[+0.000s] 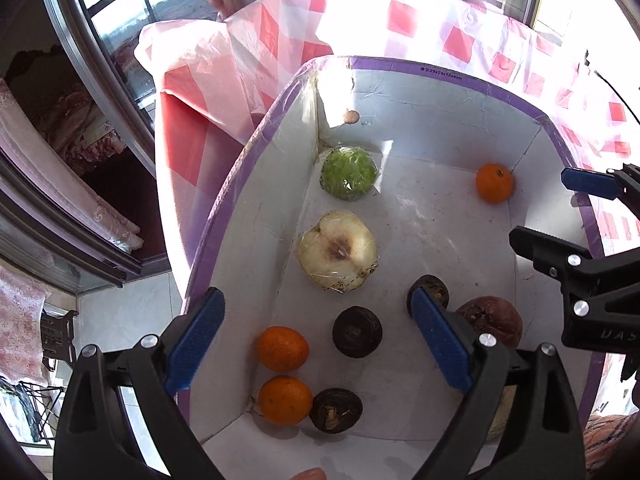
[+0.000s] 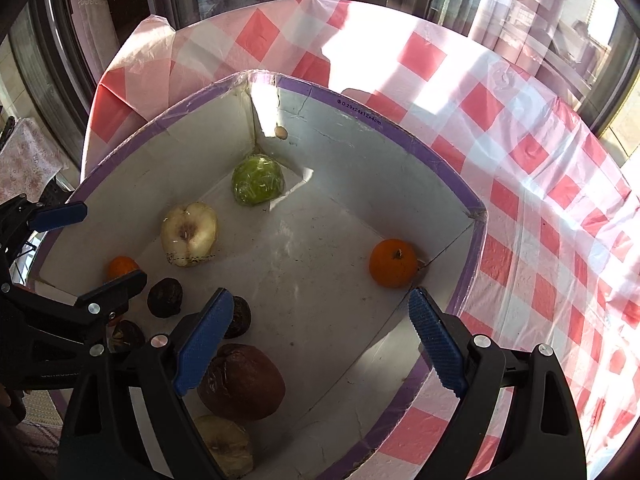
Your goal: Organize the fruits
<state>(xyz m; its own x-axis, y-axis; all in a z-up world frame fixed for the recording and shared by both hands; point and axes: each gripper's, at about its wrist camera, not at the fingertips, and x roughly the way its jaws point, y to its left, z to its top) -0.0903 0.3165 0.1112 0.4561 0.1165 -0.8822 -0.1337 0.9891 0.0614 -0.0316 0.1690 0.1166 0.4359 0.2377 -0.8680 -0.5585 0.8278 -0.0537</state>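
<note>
A white box with a purple rim [image 1: 400, 65] [image 2: 360, 112] holds the fruit. In the left wrist view it holds a wrapped green fruit [image 1: 349, 173], a wrapped half apple [image 1: 338, 255], two oranges near me [image 1: 282, 349] [image 1: 285, 400], a lone orange in the far right corner [image 1: 494, 183] [image 2: 394, 263], three dark round fruits [image 1: 357, 331] [image 1: 336, 410] [image 1: 434, 289] and a brown wrinkled fruit [image 1: 496, 318] [image 2: 242, 382]. My left gripper [image 1: 316, 346] is open above the near fruits. My right gripper [image 2: 320, 344] is open over the box floor, holding nothing.
The box sits on a red and white checked tablecloth [image 2: 540, 184]. Windows and a dark frame [image 1: 80, 60] lie beyond the table's far and left edges. Another pale cut fruit [image 2: 226, 444] lies at the box's near wall.
</note>
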